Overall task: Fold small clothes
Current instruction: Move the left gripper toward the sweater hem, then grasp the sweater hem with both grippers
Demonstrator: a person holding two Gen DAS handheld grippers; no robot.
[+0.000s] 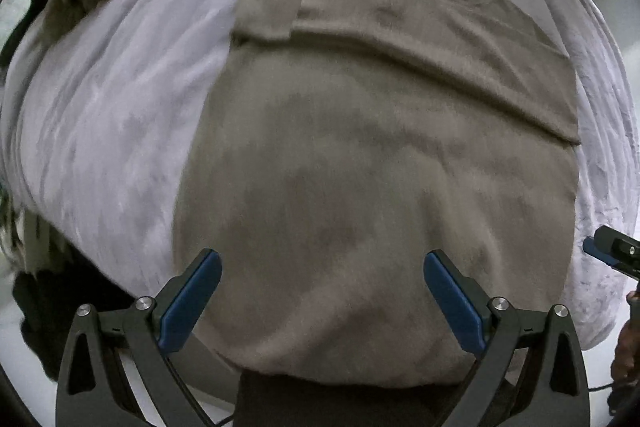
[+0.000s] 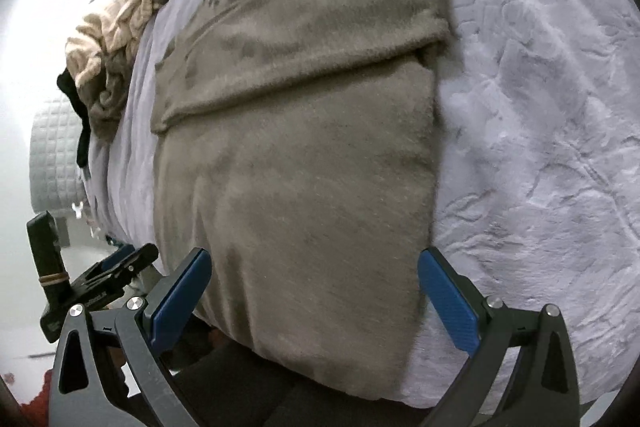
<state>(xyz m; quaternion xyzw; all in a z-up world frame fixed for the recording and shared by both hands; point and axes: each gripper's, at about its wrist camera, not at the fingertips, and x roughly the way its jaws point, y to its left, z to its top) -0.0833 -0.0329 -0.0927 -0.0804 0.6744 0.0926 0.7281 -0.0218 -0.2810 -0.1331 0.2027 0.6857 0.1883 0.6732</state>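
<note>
So the taupe sweater is lying flat on the bed, which has a pale lavender cover, and its sleeves are folded across the upper part. Its near hem hangs right at the bed's front edge. Left gripper is spread wide with nothing in it, hovering over the hem; same deal with the right gripper, wide and empty over the sweater's right-hand edge. Loads of bare cover to the right of the sweater in the right wrist view, and a decent strip on its left too. A clothes pile (cream, tan, black) sits at the far left edge of the bed, well apart. Both views are a bit blurry, and the sweater's neckline detail is hard to make out.
</note>
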